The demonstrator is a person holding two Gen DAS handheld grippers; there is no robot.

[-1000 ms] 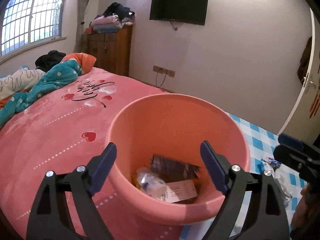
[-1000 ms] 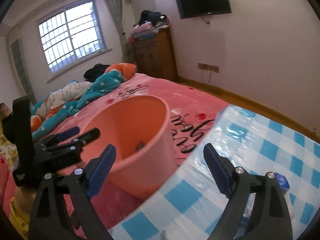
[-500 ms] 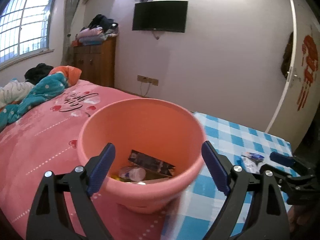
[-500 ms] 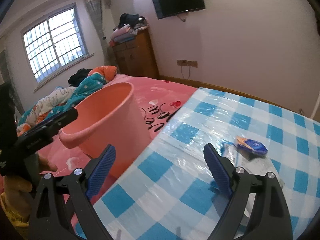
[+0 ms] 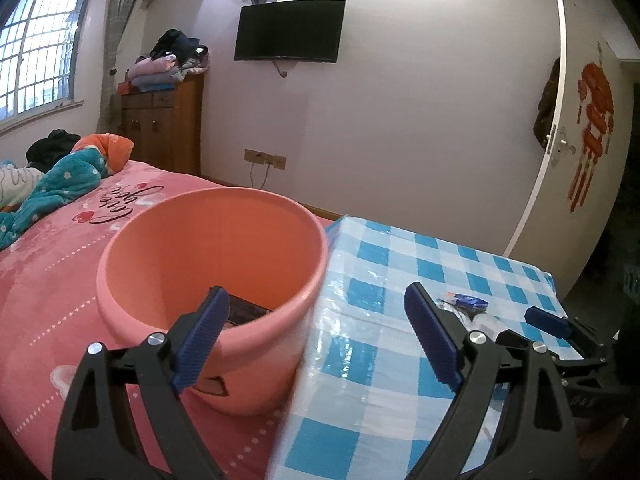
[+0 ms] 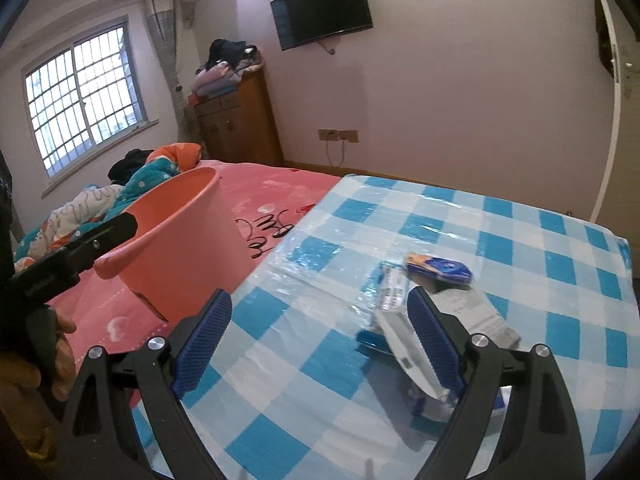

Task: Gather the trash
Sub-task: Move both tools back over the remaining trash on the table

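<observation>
A pink plastic bucket [image 5: 212, 280] stands on the pink bedspread against the edge of a blue checked cloth [image 5: 400, 344]. A dark wrapper [image 5: 244, 314] shows inside it. My left gripper [image 5: 314, 320] is open and empty, straddling the bucket's right rim. On the cloth lie a blue and orange wrapper [image 6: 438, 268], a white packet [image 6: 400, 320] and a printed paper slip [image 6: 472, 312]. My right gripper [image 6: 320, 320] is open just short of them, its right finger over the packet's near end. The bucket [image 6: 180, 240] sits to its left.
The bed [image 5: 48, 264] has a heap of bedding [image 5: 60, 184] at its far end. A wooden cabinet [image 5: 168, 128], a wall television [image 5: 290, 30] and a white door [image 5: 568, 152] lie beyond. A hand [image 6: 40, 364] holds the left gripper [image 6: 80, 248].
Both views have swung right, from the bucket toward the checked cloth. The trash on the cloth now lies close in front of my right gripper. Both grippers stayed open.
</observation>
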